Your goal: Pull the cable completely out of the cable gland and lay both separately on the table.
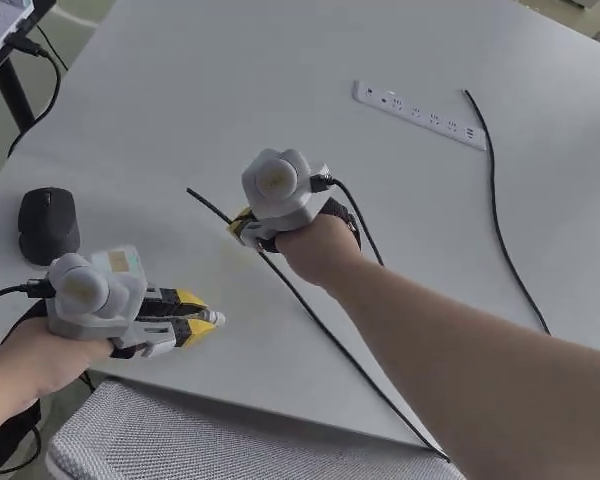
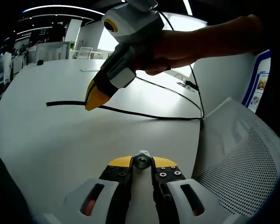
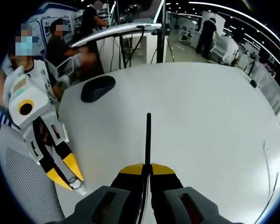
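Observation:
A thin black cable (image 1: 310, 310) runs across the white table (image 1: 230, 90) from its free end at the left down to the near edge. My right gripper (image 1: 242, 228) is shut on it a short way behind that free end; in the right gripper view the cable (image 3: 148, 135) sticks straight out past the closed yellow tips (image 3: 148, 165). My left gripper (image 1: 212, 320) is low at the left, apart from the cable, shut on the small pale cable gland (image 2: 141, 160), which also shows at its tip (image 3: 80, 189). The cable (image 2: 130, 112) lies beyond it.
A black mouse (image 1: 48, 222) lies at the left edge. A white power strip (image 1: 420, 115) sits at the back, with a second black cable (image 1: 500, 220) trailing down the right side. A grey mesh chair (image 1: 180, 440) is at the near edge. People sit beyond the table (image 3: 60, 46).

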Demonstrator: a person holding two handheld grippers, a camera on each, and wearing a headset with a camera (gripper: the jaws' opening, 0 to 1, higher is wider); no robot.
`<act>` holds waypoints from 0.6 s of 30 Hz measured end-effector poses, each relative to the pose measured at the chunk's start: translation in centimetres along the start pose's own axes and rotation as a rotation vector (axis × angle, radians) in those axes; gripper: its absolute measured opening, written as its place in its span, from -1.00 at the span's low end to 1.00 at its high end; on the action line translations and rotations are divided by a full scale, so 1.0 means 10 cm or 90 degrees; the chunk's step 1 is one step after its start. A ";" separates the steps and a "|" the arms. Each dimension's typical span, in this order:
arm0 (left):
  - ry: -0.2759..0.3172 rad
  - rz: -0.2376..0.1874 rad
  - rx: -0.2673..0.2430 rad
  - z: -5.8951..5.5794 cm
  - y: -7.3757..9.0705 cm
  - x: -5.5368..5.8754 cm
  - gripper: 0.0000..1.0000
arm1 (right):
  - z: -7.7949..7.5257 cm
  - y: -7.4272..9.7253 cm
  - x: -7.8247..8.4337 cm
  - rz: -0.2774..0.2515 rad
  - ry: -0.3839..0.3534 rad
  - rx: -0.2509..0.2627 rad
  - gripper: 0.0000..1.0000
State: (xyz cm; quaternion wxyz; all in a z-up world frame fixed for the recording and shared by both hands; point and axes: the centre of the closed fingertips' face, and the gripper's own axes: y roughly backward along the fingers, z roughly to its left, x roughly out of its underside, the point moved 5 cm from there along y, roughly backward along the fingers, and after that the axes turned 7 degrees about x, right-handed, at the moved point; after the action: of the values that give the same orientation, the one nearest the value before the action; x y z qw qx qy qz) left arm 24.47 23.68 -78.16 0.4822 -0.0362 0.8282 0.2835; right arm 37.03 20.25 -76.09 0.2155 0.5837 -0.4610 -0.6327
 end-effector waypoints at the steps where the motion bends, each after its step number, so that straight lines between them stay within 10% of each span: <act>1: 0.006 -0.004 0.000 0.01 0.00 0.00 -0.68 | 0.00 -0.02 0.00 0.003 0.001 -0.002 -1.00; 18: 0.015 -0.004 -0.011 0.07 0.02 0.04 -0.68 | 0.04 -0.13 0.04 0.025 0.029 -0.008 -1.00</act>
State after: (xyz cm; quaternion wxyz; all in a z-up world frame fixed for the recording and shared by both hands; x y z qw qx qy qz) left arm 24.77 24.33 -78.63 0.4729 -0.0461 0.8311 0.2889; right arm 36.95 20.74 -77.45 0.2420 0.5875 -0.4634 -0.6177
